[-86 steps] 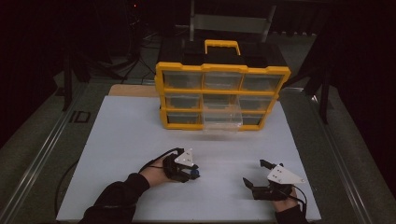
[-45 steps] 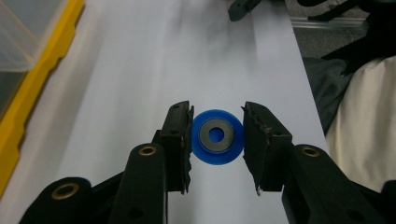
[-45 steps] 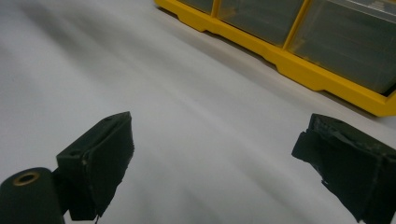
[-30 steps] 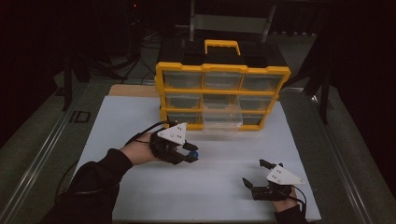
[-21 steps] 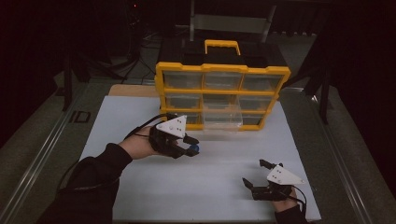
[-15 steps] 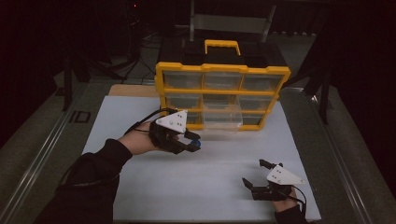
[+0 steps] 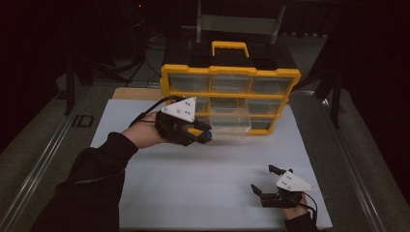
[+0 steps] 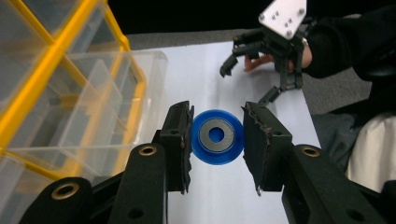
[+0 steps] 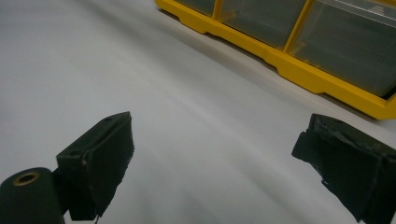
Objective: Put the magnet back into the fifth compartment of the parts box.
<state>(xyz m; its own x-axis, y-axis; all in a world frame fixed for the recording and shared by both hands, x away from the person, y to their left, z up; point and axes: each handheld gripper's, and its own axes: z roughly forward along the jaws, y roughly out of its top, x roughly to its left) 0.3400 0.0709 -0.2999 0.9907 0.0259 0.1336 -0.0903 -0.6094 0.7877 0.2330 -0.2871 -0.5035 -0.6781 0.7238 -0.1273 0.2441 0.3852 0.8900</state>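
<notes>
Black pads of the left hand-held gripper (image 8: 216, 140) clamp a round, glossy blue plastic disc (image 8: 217, 136).

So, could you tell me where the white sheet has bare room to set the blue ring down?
The widest bare patch of the white sheet lies between the left gripper, shut on the blue ring, and the open right gripper. The near-left corner is partly under the sleeve. It is crowded by the yellow organizer, where a clear drawer stands pulled out.
</notes>
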